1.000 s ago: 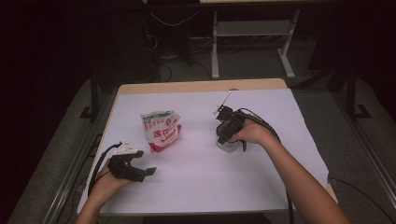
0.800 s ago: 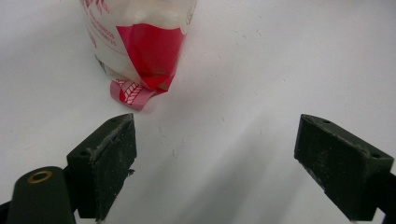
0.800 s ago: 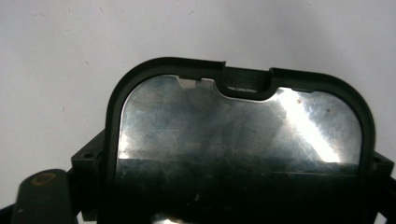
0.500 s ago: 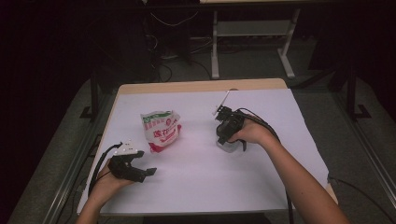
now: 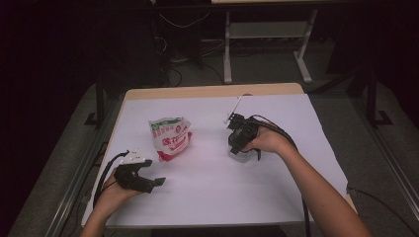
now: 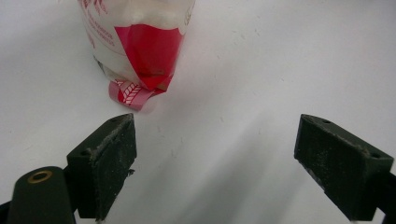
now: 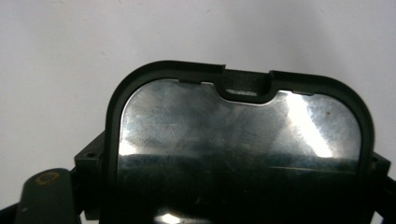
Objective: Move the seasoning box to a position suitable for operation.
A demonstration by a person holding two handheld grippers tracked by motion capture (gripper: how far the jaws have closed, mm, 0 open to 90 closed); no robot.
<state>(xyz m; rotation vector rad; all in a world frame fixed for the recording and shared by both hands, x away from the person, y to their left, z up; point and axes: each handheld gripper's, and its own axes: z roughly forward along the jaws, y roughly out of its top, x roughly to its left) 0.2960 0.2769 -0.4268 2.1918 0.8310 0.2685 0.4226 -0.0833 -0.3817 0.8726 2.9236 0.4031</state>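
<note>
A crumpled plastic bag (image 5: 170,137), white with red and green print, lies left of the table's middle. My left gripper (image 5: 153,183) rests on the table near the front left edge, open, pointing right, and nothing sits between its jaws. In the left gripper view (image 6: 224,140) the bag's red folded corner (image 6: 140,51) lies just beyond the left jaw. My right gripper (image 5: 239,148) points down at the table right of the middle, with a small clear container (image 5: 243,157) under it. The right gripper view (image 7: 233,158) has a black-rimmed shiny container (image 7: 238,121) spanning the gap between both jaws.
A white sheet (image 5: 276,197) covers the wooden table (image 5: 212,91). Cables trail from both grippers across the sheet. Beyond the far edge stands a desk frame (image 5: 267,34) with cables on a dark floor.
</note>
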